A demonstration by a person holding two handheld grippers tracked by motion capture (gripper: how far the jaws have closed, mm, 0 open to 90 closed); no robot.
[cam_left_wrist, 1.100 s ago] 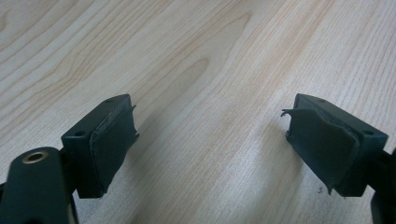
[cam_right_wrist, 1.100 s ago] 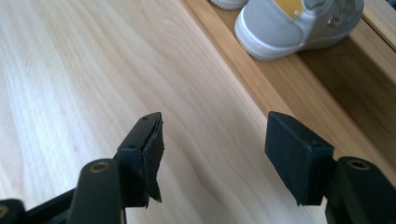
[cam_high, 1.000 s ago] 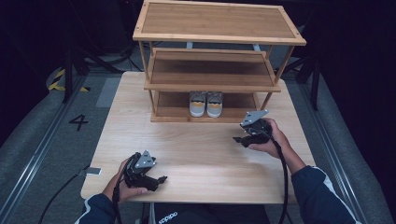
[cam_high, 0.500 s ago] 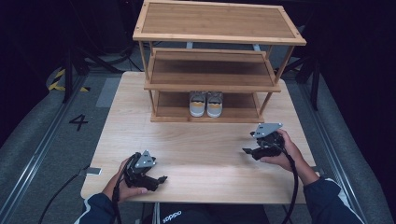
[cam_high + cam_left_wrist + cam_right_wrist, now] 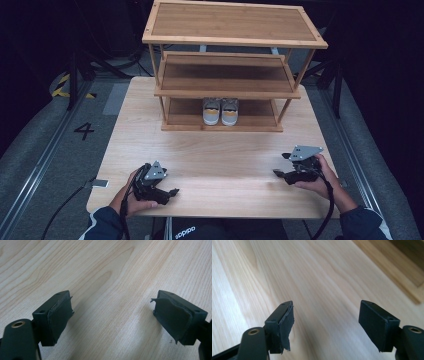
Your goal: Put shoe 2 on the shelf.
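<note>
From above, I had the left gripper (image 5: 172, 191) near the desk's (image 5: 220, 155) front left corner and the right gripper (image 5: 278, 173) by its right edge, both empty. The shoes (image 5: 220, 111) sat together on the rack's (image 5: 220, 127) bottom shelf, heels toward me. I judged them light, soft-sided and stiff-soled, best pinched at the heel collar. In the left gripper view, my jaws stood spread over bare wood. In the right gripper view, likewise spread.
</note>
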